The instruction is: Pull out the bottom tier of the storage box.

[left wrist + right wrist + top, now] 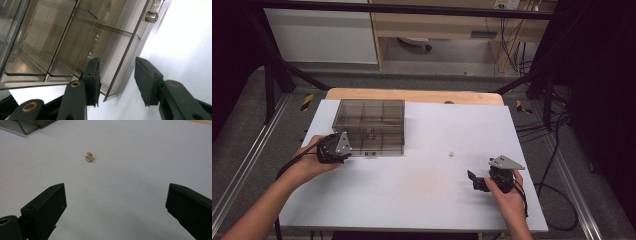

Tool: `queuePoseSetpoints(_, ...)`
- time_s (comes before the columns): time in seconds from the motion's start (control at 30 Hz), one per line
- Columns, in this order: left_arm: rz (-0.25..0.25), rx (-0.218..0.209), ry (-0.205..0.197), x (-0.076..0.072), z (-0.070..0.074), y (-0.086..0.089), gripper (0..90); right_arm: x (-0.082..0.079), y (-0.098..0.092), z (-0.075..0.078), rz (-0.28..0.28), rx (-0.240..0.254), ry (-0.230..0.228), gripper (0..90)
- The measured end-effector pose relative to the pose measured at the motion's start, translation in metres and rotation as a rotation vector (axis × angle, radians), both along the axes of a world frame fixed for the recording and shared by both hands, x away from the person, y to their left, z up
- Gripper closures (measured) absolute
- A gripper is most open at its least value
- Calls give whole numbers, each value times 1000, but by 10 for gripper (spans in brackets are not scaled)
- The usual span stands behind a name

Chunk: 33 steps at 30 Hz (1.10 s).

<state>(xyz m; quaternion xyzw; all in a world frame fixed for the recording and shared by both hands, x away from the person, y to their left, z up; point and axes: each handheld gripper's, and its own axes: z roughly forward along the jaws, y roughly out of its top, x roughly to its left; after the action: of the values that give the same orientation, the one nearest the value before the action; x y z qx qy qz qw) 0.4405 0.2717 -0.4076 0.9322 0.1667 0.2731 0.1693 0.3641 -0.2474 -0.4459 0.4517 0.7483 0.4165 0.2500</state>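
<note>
A: The left gripper (116,82) is straddling the near corner wall of the smoky divided box (371,126), fingers not yet pinching.

B: Right gripper (116,212) is spread wide; the tiny jewelled earring (89,157) is lying right of the box. Approach low, centred.

Lab recording rig, not a home: white-topped bench (422,200) on a wooden base, boxed in by black metal framing (277,65) and dark curtains beyond the left tongs (343,150) and right tongs (473,180). Loose cables (557,150) snake over grey carpet past the right tongs, floor rails (242,170) run along both sides, and a wall socket (506,4) sits at the far end.
</note>
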Motion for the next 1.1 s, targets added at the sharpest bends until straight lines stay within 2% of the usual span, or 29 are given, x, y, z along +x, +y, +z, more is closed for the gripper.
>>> queuePoseSetpoints(0.2,-7,-4,18,3,-4,-2,577,1,1,-1,3,-6,1,39)
queuePoseSetpoints(0.37,6,-2,56,7,-8,-7,585,0,1,0,6,-7,3,39)
queuePoseSetpoints(0.47,7,-16,58,10,-8,-10,612,1,1,-1,6,-7,3,39)
queuePoseSetpoints(0.7,-6,4,77,14,-10,-16,678,0,1,0,9,-7,3,39)
queuePoseSetpoints(1.1,-21,29,89,16,-13,-22,691,0,1,0,12,-6,4,39)
